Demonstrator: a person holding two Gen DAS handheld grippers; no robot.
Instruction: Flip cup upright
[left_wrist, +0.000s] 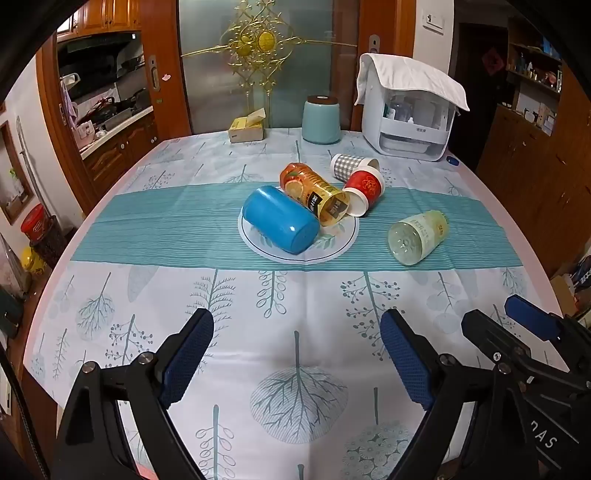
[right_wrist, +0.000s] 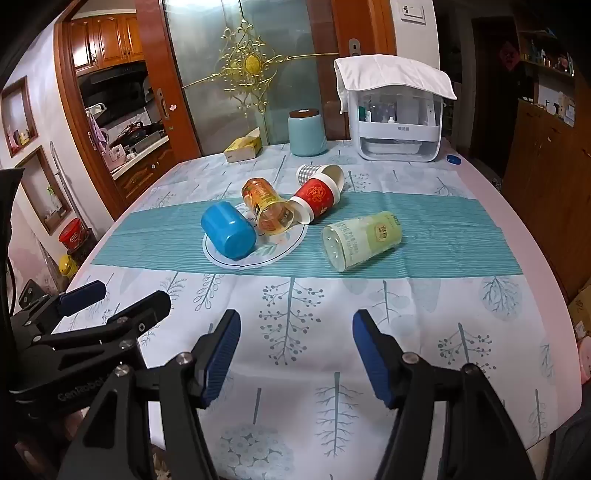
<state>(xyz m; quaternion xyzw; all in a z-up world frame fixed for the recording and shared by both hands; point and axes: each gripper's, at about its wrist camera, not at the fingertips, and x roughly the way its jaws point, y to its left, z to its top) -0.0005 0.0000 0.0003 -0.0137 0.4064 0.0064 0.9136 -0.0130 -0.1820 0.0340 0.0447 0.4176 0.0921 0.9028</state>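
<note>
Several cups lie on their sides mid-table: a blue cup and an orange printed cup on a white round mat, a red cup, a grey checked cup, and a pale green clear cup to the right. My left gripper is open and empty near the table's front edge. My right gripper is open and empty beside it; it also shows in the left wrist view.
At the back of the table stand a teal canister, a yellow tissue box, and a white appliance under a towel. A blue cap lies near the right edge. Wooden cabinets flank the table.
</note>
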